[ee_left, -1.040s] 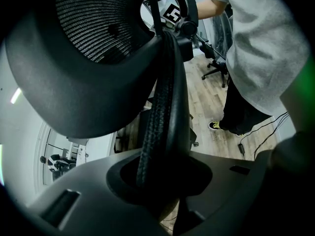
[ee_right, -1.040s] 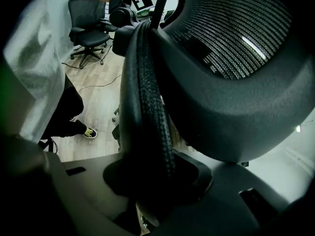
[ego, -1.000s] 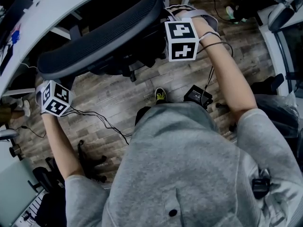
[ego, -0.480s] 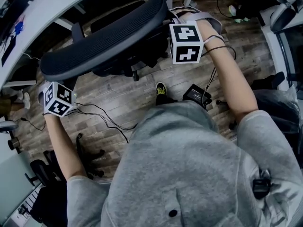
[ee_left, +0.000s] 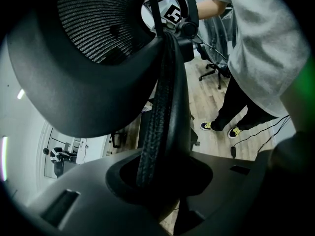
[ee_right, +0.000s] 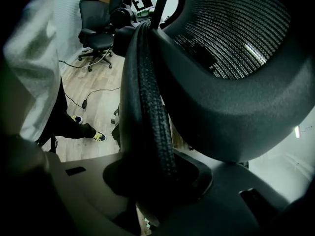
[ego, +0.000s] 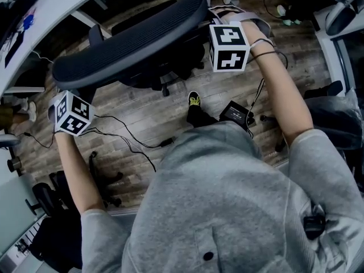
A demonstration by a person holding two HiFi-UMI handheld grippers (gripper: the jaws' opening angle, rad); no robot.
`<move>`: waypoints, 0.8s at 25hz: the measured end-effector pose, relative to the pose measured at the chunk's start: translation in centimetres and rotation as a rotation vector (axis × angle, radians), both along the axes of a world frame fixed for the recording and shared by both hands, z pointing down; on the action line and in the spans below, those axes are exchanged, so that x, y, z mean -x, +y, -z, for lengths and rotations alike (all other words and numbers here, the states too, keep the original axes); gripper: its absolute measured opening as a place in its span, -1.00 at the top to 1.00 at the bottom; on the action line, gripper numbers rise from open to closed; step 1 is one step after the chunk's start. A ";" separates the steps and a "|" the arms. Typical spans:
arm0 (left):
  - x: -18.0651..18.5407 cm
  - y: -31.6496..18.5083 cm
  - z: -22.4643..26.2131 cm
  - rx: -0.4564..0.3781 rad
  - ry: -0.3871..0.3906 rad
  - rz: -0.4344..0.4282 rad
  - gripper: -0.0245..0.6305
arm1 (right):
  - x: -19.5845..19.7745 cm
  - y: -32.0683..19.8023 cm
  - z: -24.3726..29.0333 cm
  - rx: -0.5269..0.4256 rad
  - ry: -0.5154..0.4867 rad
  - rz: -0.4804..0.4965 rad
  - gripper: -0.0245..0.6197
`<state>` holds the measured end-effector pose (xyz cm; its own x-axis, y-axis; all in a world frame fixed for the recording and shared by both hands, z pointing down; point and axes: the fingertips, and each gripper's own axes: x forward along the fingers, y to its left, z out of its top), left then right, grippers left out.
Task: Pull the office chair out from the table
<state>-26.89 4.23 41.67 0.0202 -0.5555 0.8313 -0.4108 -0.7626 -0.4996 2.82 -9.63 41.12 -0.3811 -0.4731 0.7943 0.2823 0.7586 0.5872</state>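
The black office chair's mesh backrest (ego: 128, 47) curves across the top of the head view, just off the white table (ego: 51, 7). My left gripper (ee_left: 160, 178) is shut on the backrest's padded rim (ee_left: 160, 107) at its left end, under its marker cube (ego: 71, 114). My right gripper (ee_right: 152, 178) is shut on the same rim (ee_right: 147, 97) at the right end, below its cube (ego: 230, 47). In both gripper views the rim runs straight down between the jaws, and the mesh (ee_right: 231, 33) fills the space above.
A black box (ego: 236, 112) with cables (ego: 122, 132) lies on the wooden floor by the person's shoe (ego: 194, 99). Another chair's base (ego: 51, 195) sits at the lower left. A second office chair (ee_right: 96, 33) stands behind. White furniture (ego: 327, 44) lines the right side.
The backrest and both grippers have come away from the table together. More floor and the chair's seat now show between the backrest and the table edge. Both grips are unchanged.
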 end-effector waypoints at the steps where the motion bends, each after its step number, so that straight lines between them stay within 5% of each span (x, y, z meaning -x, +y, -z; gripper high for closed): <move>1: 0.0 0.6 0.1 -0.001 -0.001 0.003 0.56 | 0.0 0.5 0.1 -0.001 -0.001 0.001 0.49; 20: -2.6 12.7 0.3 -0.024 0.010 0.017 0.56 | -2.0 12.1 0.5 -0.006 -0.013 0.013 0.46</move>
<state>-24.32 16.89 41.37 0.0191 -0.5752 0.8178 -0.4285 -0.7437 -0.5132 4.79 2.45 40.57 -0.3980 -0.4728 0.7862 0.2843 0.7512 0.5956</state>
